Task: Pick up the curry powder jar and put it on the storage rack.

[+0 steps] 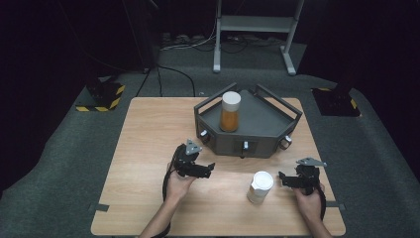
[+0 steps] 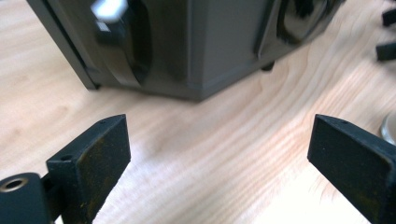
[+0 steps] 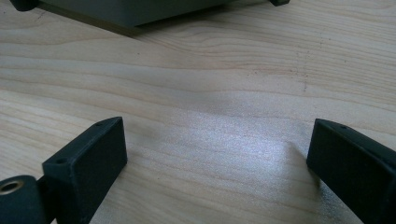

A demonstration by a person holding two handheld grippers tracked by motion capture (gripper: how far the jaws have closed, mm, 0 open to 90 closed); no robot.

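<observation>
A dark grey tray-like stand (image 1: 270,126) with knobs on its front sits at the back middle of the wooden table (image 1: 143,148). On it stands a jar of orange stuff with a white lid (image 1: 230,112). A white lidded cup (image 1: 260,187) stands on the table near the front right. My left gripper (image 1: 210,168) is open over bare wood, left of the cup and just in front of the stand (image 2: 205,51). My right gripper (image 1: 282,179) is open too, right of the cup, jaws pointing toward it with nothing between them.
The stand's raised rails (image 1: 277,101) and front knobs (image 1: 245,145) jut toward me. Bare wood (image 3: 201,121) lies under both grippers. Beyond the table are grey carpet, cables and a metal frame (image 1: 255,25).
</observation>
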